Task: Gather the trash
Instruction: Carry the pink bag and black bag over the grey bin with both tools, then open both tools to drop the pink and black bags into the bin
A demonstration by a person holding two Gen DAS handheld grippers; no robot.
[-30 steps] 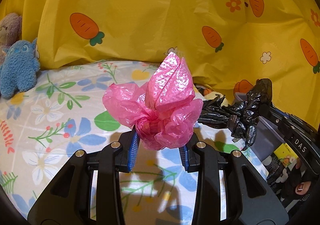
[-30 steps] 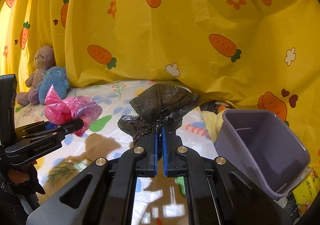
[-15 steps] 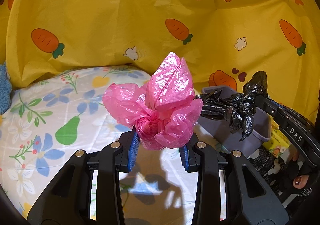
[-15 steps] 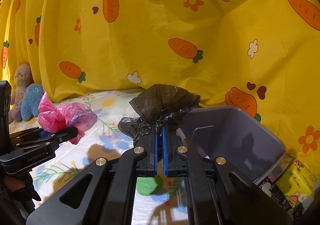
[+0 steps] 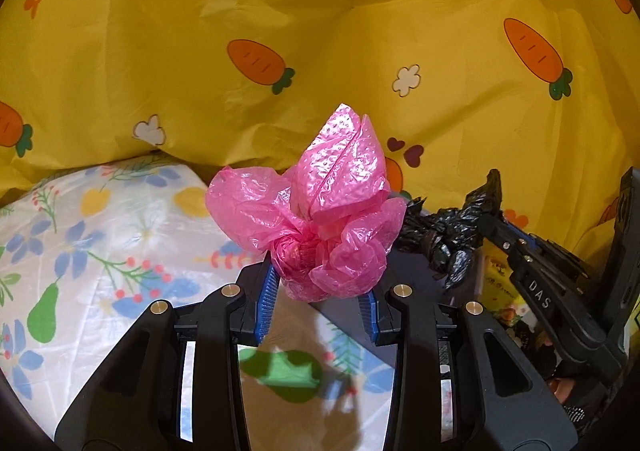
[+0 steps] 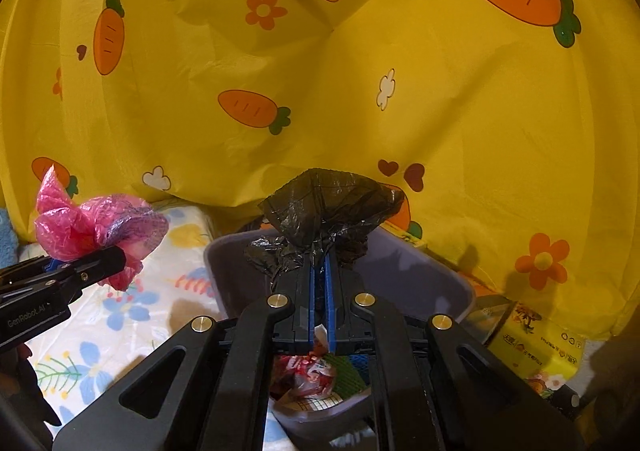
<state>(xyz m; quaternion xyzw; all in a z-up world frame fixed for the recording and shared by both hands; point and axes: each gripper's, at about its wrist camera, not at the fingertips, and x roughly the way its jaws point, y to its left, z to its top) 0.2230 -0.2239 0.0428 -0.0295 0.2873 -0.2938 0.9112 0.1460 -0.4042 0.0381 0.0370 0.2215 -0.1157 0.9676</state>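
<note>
Pink bag is sitting clamped in my left tool. My right tool is pinching a black bag over the bin.

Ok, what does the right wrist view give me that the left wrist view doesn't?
Only the right wrist view shows the grey bin's open mouth, with red-and-white trash already inside, and the black bag above it.

Only the left wrist view shows the left gripper's blue pads pressing the pink bag from both sides.

Both show the two bags held in shut jaws, the floral sheet, the carrot curtain and the yellow packet.
</note>
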